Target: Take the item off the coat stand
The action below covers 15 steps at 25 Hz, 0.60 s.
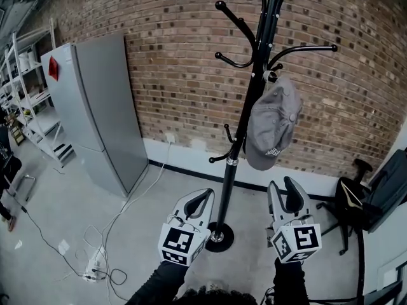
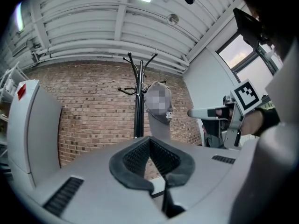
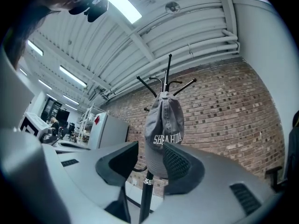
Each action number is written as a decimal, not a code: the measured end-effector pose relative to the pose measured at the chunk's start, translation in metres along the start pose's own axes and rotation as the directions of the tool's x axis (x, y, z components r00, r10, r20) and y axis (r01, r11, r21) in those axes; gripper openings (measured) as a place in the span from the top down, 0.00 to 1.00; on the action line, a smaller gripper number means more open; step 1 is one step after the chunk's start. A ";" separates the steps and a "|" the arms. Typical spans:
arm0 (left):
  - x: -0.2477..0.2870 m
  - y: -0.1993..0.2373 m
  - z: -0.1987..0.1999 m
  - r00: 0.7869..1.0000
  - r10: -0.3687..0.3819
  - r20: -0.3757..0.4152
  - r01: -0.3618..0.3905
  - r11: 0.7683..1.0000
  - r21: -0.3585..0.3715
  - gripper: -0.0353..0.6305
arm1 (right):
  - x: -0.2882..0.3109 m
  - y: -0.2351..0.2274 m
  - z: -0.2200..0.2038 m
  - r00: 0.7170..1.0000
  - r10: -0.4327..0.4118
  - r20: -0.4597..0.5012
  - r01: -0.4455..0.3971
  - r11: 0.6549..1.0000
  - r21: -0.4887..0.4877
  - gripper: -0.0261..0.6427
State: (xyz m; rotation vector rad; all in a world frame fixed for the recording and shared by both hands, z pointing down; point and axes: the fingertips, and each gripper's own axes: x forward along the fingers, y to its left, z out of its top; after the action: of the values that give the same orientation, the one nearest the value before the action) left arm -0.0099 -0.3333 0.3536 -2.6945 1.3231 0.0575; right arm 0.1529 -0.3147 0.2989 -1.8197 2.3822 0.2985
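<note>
Hanging high on the coat stand (image 1: 249, 107), the cap (image 1: 273, 122) sits well beyond the half-open, empty right gripper (image 1: 284, 187); the left gripper (image 1: 202, 197) is closed and empty. Tugging sideways may topple the stand.

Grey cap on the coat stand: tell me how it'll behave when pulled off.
The grey cap hangs limp from one hook, so it is probably soft and light. The coat stand is tall on a small base, so a sideways tug might rock it; lifting upward seems safer.
</note>
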 end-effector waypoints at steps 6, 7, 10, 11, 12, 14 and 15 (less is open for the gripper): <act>0.002 0.000 -0.011 1.000 0.004 -0.018 -0.004 1.000 -0.012 0.94 | 0.030 -0.010 0.026 0.999 0.020 0.042 -0.019 0.999 -0.027 0.56; 0.002 0.001 -0.013 1.000 0.008 -0.021 -0.009 1.000 -0.010 0.94 | 0.036 -0.012 0.031 0.999 0.025 0.048 -0.023 0.999 -0.035 0.55; 0.000 0.007 -0.014 0.999 0.026 -0.027 -0.026 1.000 -0.002 0.94 | 0.051 -0.017 0.043 0.998 0.035 0.056 -0.031 0.997 -0.065 0.52; -0.001 0.009 -0.014 0.999 0.032 -0.028 -0.032 0.999 -0.001 0.94 | 0.056 -0.020 0.047 0.998 0.033 0.057 -0.029 0.997 -0.073 0.52; -0.002 0.011 -0.014 0.999 0.036 -0.029 -0.036 0.999 0.000 0.94 | 0.060 -0.022 0.051 0.998 0.028 0.060 -0.023 0.997 -0.079 0.52; -0.002 0.013 -0.012 0.999 0.041 -0.029 -0.040 0.999 0.003 0.94 | 0.071 -0.028 0.058 0.998 0.014 0.066 -0.008 0.996 -0.086 0.52; -0.002 0.013 -0.012 0.999 0.042 -0.029 -0.042 0.999 0.006 0.94 | 0.076 -0.031 0.060 0.998 0.007 0.067 -0.001 0.996 -0.087 0.52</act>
State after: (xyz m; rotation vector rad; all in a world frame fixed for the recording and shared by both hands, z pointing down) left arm -0.0221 -0.3410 0.3639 -2.6728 1.3855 0.0192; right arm 0.1613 -0.3798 0.2209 -1.8105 2.3625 0.4634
